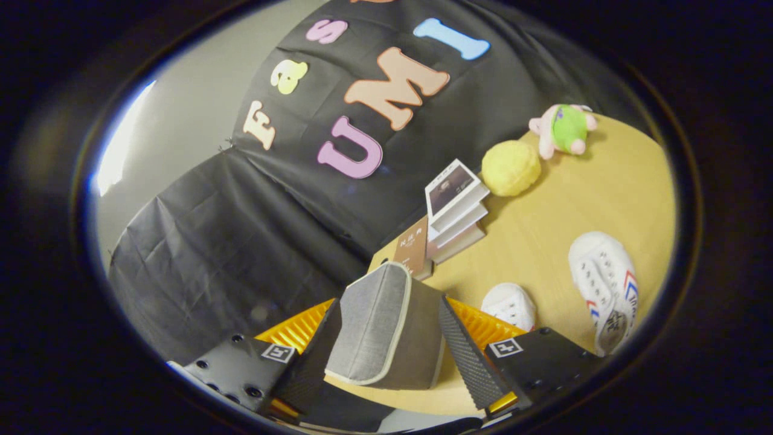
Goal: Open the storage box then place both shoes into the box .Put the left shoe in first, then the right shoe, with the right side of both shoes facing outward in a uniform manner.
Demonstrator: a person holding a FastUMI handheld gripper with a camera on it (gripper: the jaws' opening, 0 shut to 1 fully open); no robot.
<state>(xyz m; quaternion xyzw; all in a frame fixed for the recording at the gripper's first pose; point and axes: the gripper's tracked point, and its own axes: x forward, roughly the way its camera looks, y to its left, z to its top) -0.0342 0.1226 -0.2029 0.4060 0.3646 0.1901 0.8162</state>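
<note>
The gripper [386,356] is closed on the grey fabric lid [386,326] of the storage box, both fingers pressing its sides. The lid looks light and soft, likely to flex, so a hold near its stitched edge seems best. Beyond the right finger lie two white shoes [510,305] [607,284] on the wooden table [543,235], books [456,208] farther off.

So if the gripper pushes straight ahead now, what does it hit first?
The grey fabric storage box: it sits right between the fingers of the gripper, seemingly already touching them. Beyond it lies the stack of books, though depth is unclear.
</note>
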